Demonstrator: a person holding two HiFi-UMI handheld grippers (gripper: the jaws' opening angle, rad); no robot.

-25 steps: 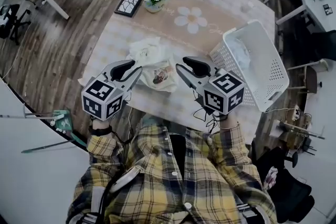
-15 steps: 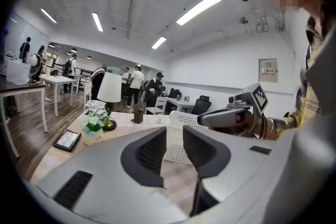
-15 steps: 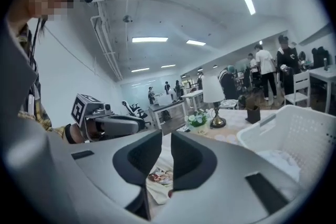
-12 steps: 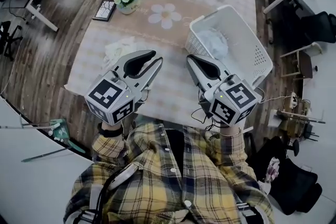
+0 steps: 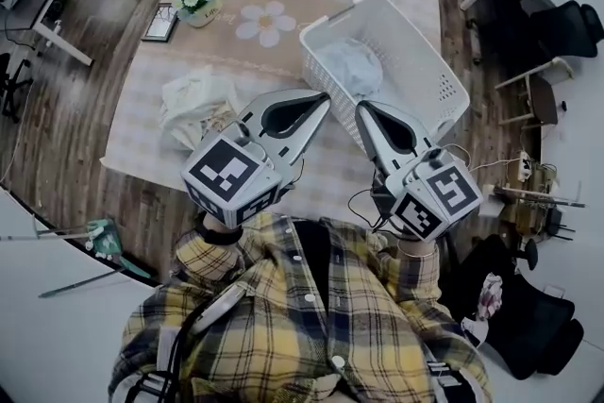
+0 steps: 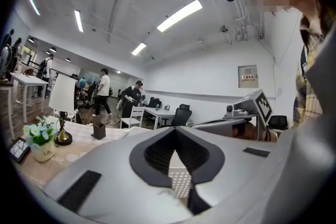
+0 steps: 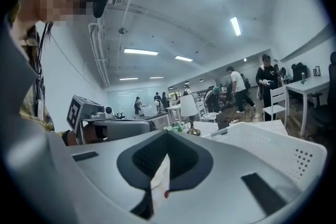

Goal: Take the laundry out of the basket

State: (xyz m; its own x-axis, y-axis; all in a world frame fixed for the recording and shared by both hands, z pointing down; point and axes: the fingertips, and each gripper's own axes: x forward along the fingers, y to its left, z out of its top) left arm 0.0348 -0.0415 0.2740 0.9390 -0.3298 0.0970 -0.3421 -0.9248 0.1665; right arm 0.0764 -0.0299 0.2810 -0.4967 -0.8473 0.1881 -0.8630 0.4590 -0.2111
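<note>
Both tools, left gripper (image 5: 324, 99) and right gripper (image 5: 360, 108), have just closed on nothing.

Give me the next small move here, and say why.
Probably open the right hand-held gripper, which is shut like the left hand-held gripper, and lower it into the laundry basket. A white garment lies inside, while the other laundry already sits on the table.
</note>
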